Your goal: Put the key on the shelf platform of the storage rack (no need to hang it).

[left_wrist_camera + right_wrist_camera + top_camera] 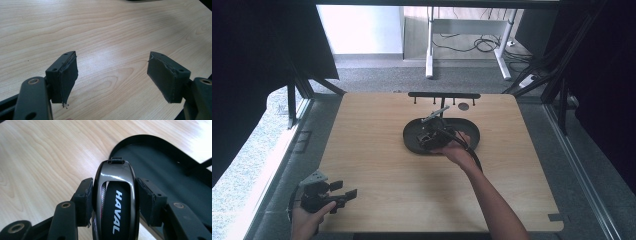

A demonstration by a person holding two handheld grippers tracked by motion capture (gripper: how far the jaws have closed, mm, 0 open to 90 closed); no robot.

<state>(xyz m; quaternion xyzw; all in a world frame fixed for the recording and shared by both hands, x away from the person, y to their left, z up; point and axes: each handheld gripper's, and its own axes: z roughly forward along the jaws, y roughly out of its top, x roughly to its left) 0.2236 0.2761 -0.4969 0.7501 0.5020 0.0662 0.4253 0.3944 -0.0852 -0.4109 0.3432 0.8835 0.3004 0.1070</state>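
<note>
The right gripper [113,202] clamps a glossy dark key fob [115,195] marked HAVAL by its two long flanks, holding it over the near rim of the black oval tray [160,147]. The fob looks light, rigid and slick, so its flat sides are the safest hold. The left gripper [112,77], fingers [67,75] spread and empty, hovers over the wooden surface [377,165], well apart from the tray.

1. Ahead of the left gripper [111,75], bare table [377,165] stretches away; its wide-apart jaws have nothing between them.
2. The right gripper [113,195] has no room between its jaws: a key fob [116,202] fills the gap.
3. Just beyond it lies a black tray [160,152], whose raised rim blocks a low pass.
</note>
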